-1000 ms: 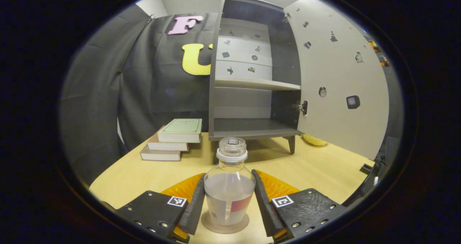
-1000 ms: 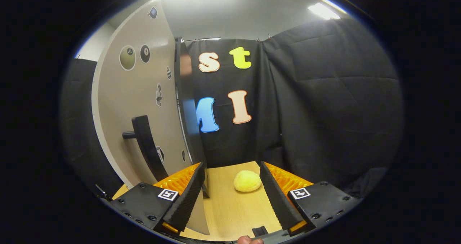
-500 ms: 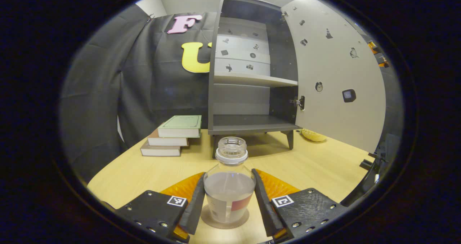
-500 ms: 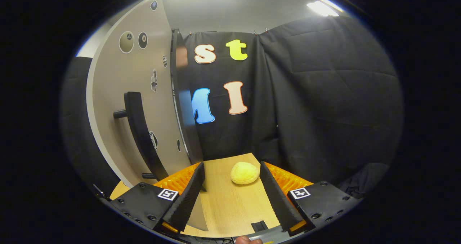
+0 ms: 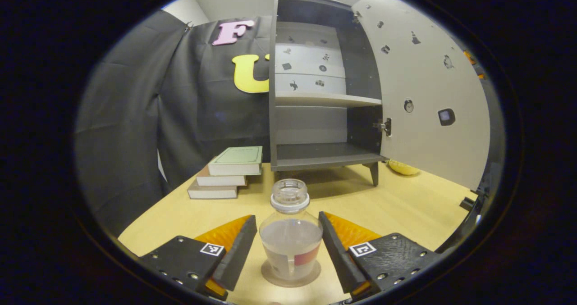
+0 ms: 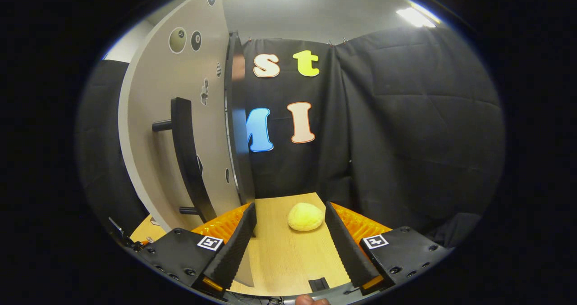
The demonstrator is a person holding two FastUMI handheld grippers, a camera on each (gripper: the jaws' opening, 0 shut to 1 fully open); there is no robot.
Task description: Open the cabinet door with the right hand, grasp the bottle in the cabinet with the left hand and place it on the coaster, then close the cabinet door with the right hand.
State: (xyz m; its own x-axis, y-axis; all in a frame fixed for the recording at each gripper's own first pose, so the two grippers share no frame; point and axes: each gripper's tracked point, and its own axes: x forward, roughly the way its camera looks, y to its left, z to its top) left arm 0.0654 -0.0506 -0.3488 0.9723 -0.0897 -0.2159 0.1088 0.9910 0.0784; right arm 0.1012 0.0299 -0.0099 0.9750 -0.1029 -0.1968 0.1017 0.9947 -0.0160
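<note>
Left gripper view faces the open cabinet (image 5: 324, 93) from low; right gripper view sits close, perhaps beside its door (image 6: 180, 129).

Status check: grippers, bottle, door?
Left gripper open, jaws flanking the bottle without touching it. Bottle upright on coaster. Right gripper open, empty. Cabinet door open, handle free.

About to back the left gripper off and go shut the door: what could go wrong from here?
The bottle stands uncapped on the coaster, and the left gripper fingers flank it closely; a skewed retreat could tip and spill it. The right gripper sits beside the door's edge, off the handle, so a push could glance off. The yellow object lies near the cabinet door.
</note>
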